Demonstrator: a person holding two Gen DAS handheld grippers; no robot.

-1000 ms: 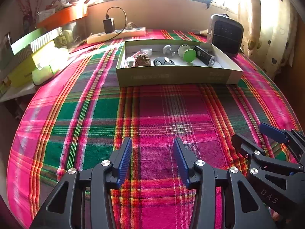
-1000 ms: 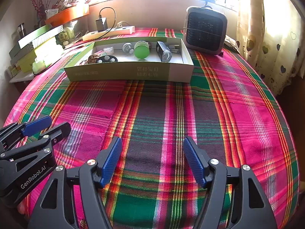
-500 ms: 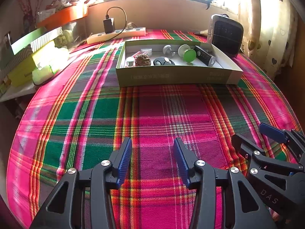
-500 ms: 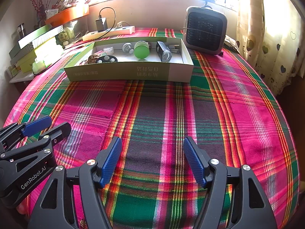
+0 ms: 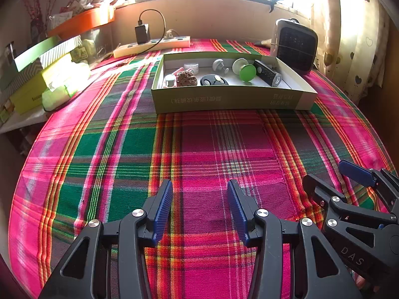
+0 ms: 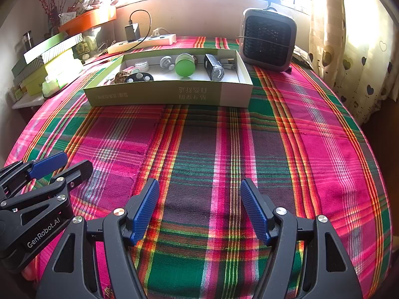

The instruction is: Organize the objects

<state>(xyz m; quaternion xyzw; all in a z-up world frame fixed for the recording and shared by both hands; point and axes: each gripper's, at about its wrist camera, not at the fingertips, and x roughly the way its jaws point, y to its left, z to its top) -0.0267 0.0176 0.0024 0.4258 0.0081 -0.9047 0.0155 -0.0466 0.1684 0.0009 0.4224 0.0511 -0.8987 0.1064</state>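
A shallow green and white cardboard box [image 5: 232, 98] [image 6: 169, 94] lies on the plaid tablecloth at the far side. Inside it are a green round knob [image 5: 247, 71] [image 6: 185, 67], a black rectangular device [image 5: 266, 76] [image 6: 214, 69], a brown walnut [image 5: 186, 79], a black disc with white dots [image 5: 214, 79] [image 6: 139, 77] and several small white pieces. My left gripper [image 5: 199, 206] is open over bare cloth near the front, nothing between its blue pads. My right gripper [image 6: 199, 206] is open too, beside it, also empty. Both are well short of the box.
A grey fan heater [image 6: 268, 42] stands behind the box's right end. A white power strip with a black charger [image 5: 152, 44] lies at the back. Green and yellow boxes [image 5: 42, 74] are stacked at the left edge, under an orange shelf. A curtain [image 6: 349, 49] hangs on the right.
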